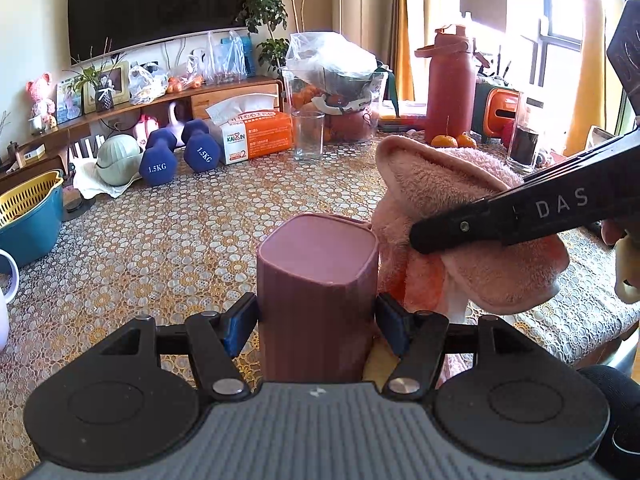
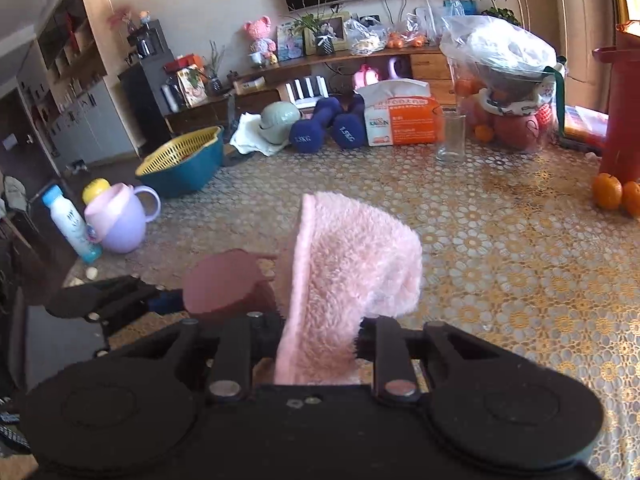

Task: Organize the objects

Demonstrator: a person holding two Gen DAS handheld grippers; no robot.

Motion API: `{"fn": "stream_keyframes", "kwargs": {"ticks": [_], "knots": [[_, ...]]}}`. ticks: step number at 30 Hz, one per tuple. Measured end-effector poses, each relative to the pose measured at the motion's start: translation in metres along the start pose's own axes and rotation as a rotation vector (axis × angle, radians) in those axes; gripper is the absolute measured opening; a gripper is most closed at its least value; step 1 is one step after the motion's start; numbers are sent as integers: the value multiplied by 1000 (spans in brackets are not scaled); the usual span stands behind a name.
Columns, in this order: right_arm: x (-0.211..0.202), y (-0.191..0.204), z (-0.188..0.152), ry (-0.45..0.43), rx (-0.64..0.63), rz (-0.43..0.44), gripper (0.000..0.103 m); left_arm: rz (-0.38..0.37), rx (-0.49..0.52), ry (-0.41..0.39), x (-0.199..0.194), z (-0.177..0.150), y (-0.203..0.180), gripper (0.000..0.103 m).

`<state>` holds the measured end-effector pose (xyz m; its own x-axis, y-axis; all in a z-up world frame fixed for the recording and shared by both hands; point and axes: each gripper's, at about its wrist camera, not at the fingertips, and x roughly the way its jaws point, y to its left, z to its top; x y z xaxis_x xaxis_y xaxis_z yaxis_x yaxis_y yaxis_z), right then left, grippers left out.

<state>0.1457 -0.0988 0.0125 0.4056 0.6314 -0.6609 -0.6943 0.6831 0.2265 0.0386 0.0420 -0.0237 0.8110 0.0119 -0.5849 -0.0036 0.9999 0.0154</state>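
My left gripper (image 1: 316,316) is shut on a tall mauve container (image 1: 318,280) with a rounded-square top, held upright over the patterned table. My right gripper (image 2: 316,344) is shut on a fluffy pink towel (image 2: 348,272), which sticks up between its fingers. In the left wrist view the right gripper (image 1: 420,236) comes in from the right, and the towel (image 1: 448,216) bunches right beside the container. The container also shows in the right wrist view (image 2: 228,280), left of the towel, with the left gripper's blue pads on it.
At the table's back stand a clear glass (image 1: 308,134), an orange tissue box (image 1: 256,132), two blue dumbbells (image 1: 180,152), a bagged fruit bowl (image 1: 340,92) and a red flask (image 1: 450,84). A teal and yellow basket (image 2: 184,160), purple cup (image 2: 120,220) and bottle (image 2: 70,224) sit left.
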Motion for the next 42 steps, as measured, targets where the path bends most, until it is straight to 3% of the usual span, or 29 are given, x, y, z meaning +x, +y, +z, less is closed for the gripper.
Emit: {"fn": "stream_keyframes", "kwargs": {"ticks": [7,17,19,22,27,42], "knots": [[-15,-3,4,-21,-38,-15,22,-17,37,-49,-15,4,1,65],[-13,9,28,-57,-13,131,23,-13,72,-84,-19,18,-1,64],[-7,13,30,-51,-4,156,23,-8,65,-81,-19,16,0,59],[5,16,29,-30,10,176,23,-13,58,-86,-19,15,2,58],[17,4,25,-16,106,219,22,-20,62,-91,-20,14,4,58],[42,-26,25,-1,255,167,22,-40,41,-90,-18,14,6,58]]}}
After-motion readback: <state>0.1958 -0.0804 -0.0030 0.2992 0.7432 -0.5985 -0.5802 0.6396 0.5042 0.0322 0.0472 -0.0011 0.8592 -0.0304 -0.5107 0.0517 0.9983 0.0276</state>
